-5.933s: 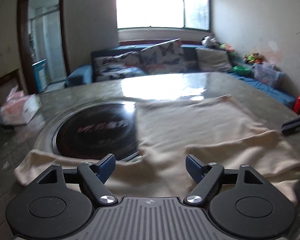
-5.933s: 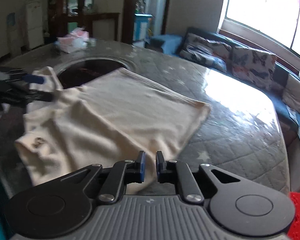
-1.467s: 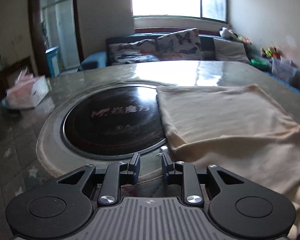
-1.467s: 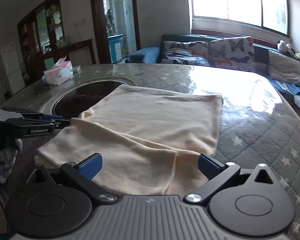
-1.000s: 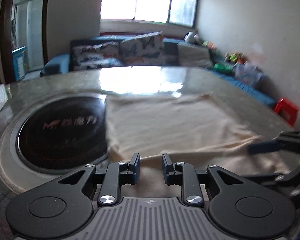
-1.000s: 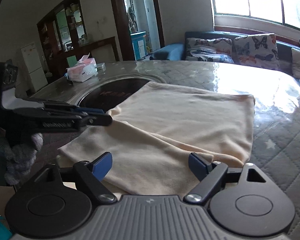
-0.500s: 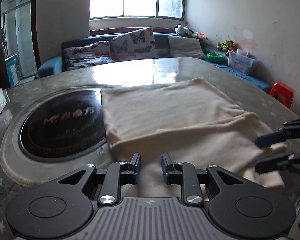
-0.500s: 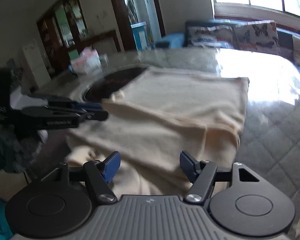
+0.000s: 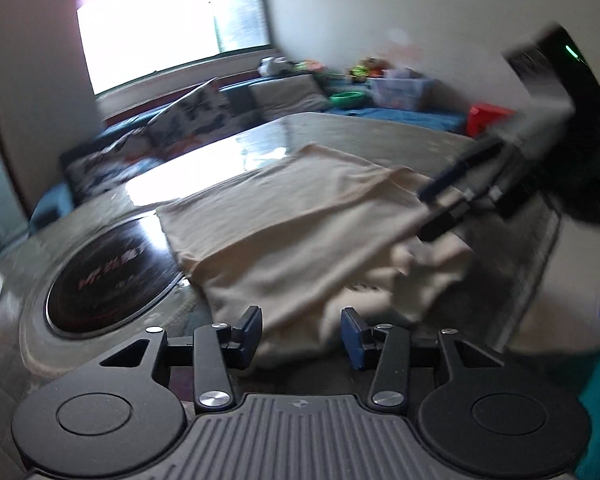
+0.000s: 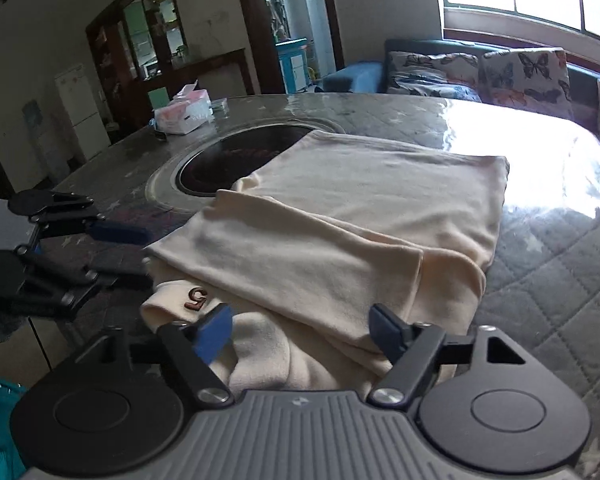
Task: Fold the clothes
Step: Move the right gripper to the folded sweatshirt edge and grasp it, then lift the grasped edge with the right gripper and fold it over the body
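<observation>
Cream jersey top (image 10: pixel 340 216) lies part-folded on my worktop (image 10: pixel 540 240), its near hem loose over the six o'clock edge. Both claws, left claw (image 9: pixel 301 334) and right claw (image 10: pixel 300 330), gape empty; a one-sided pinch could skew the fold or drag it off.

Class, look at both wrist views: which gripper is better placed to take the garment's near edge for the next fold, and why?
Probably the right gripper: its jaws are open and straddle the cream garment's bunched near edge. The left gripper is also open, but sits off the garment's corner.
</observation>
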Demonstrator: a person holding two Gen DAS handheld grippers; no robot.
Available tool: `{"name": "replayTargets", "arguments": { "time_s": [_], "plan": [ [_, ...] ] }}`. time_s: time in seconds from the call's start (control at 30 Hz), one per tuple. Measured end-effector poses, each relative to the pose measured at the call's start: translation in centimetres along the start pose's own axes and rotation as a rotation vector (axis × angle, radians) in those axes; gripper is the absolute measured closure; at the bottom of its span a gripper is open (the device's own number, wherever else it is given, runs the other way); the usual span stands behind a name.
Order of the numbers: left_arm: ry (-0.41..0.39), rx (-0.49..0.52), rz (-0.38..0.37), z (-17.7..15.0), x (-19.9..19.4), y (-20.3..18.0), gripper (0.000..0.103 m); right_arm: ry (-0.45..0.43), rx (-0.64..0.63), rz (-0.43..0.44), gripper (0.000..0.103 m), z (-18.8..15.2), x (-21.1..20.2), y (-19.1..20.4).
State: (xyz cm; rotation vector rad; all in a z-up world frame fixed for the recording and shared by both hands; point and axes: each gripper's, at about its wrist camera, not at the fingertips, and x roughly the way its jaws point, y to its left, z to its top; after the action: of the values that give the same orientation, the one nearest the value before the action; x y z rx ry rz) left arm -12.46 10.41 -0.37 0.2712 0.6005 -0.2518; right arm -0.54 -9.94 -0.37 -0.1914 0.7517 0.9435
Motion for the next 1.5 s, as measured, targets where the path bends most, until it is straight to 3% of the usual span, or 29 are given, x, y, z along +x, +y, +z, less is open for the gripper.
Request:
{"name": "replayTargets", "arguments": {
  "time_s": [0.3,0.4,0.47,0.57,0.7,0.9,0.97,1.0,1.07,1.13,1.17,1.27,1.5],
  "plan": [
    [-0.046,0.168,0.017,-0.4,2.1,-2.9,0.056,0.058,-0.244,-0.088,0.007,-0.2,-1.9,2.4],
    [-0.061,0.188,0.013,-0.2,2.5,-3.0,0.065,0.075,-0.358,-0.119,0.003,-0.6,-2.2,3.5],
    [-0.071,0.169,0.004,0.1,2.6,-2.6,0.079,0.084,-0.417,-0.125,0.003,-1.0,-2.2,4.1],
    [-0.084,0.117,-0.005,0.7,2.8,-1.6,0.090,0.092,-0.488,-0.130,0.003,-1.5,-1.9,4.9],
    [-0.085,0.022,-0.020,2.1,3.3,0.1,0.093,0.074,-0.555,-0.144,0.004,-2.1,-1.2,5.7],
    [-0.091,-0.066,-0.037,3.7,4.1,2.0,0.093,0.066,-0.545,-0.158,0.027,-1.4,0.8,5.4],
    [-0.077,-0.073,-0.041,3.7,4.5,2.2,0.092,0.077,-0.510,-0.150,0.045,-0.9,1.6,4.8],
    [-0.071,-0.076,-0.043,3.7,4.6,2.3,0.091,0.082,-0.478,-0.142,0.048,-0.6,1.9,4.3],
    [-0.063,-0.067,-0.042,3.2,4.4,2.2,0.087,0.086,-0.422,-0.126,0.069,0.0,2.1,3.5],
    [-0.058,-0.051,-0.044,2.6,4.0,2.1,0.084,0.087,-0.371,-0.108,0.075,0.5,2.2,2.7],
    [-0.055,-0.040,-0.041,2.3,3.8,2.0,0.074,0.085,-0.350,-0.095,0.079,0.7,2.1,2.5],
    [-0.048,0.005,-0.030,1.1,3.0,1.5,0.058,0.076,-0.305,-0.076,0.084,1.0,1.9,2.0],
    [-0.006,0.131,0.045,-0.9,3.3,0.4,0.057,0.045,-0.246,-0.075,0.087,1.7,1.7,1.5]
  ]
}}
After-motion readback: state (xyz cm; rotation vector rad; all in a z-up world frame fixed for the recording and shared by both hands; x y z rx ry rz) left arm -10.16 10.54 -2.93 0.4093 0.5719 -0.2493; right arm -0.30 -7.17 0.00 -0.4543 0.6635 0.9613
